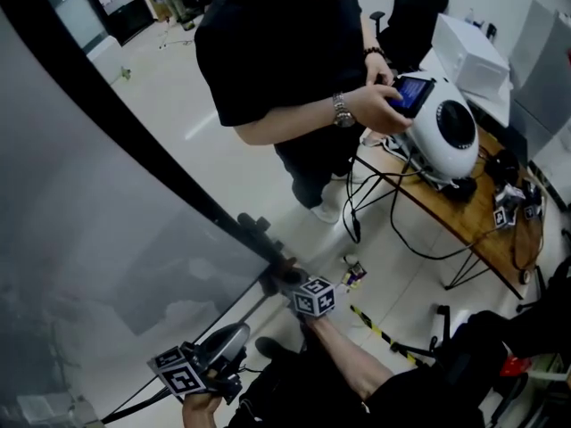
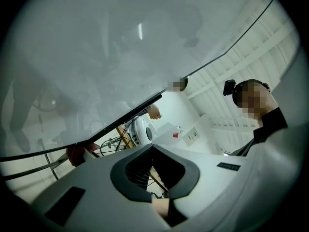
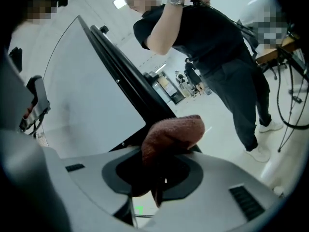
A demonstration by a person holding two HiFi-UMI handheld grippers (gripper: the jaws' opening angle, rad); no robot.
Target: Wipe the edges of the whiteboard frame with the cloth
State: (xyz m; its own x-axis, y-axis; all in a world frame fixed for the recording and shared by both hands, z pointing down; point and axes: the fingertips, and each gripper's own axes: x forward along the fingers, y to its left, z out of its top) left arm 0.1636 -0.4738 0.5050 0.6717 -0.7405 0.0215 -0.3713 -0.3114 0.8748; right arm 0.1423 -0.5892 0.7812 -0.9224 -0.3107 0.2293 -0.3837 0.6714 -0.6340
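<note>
**Item 1: cloth [image 3: 171, 134].** Reddish-brown, towelling-like, bunched into a wad.
- Location: it is sitting in the right tongs [image 3: 161, 154], which are closing on its lower part. The upper bulge is sticking out past the tips and pressing against the lower corner of the whiteboard frame [image 3: 128, 79].
- Handling (judged): it is looking soft, light and squashable, likely moulding itself round a narrow rail. It is best pinched low in the bunch, as here, leaving a free pad to ride the edge. A shallow pinch is risking the cloth dragging out under friction.

**Item 2: whiteboard frame [image 1: 152, 141].** Dark, slim, rigid rail running diagonally along the pale board panel [image 1: 80, 239].
- Handling (judged): it is looking stiff and smooth. The board is standing on thin legs, so it may be rocking under firm pressure, and light strokes along the rail are suiting it.

**Item 3: left tongs [image 2: 152, 149].** They are hanging under the board's lower edge. The tips are appearing to meet, though the view is steep, and nothing is lying between them.

**Item 4: surroundings.** A person [image 1: 285, 61] is standing beyond the board beside a wooden desk [image 1: 486, 239], well apart from the cloth.
</note>
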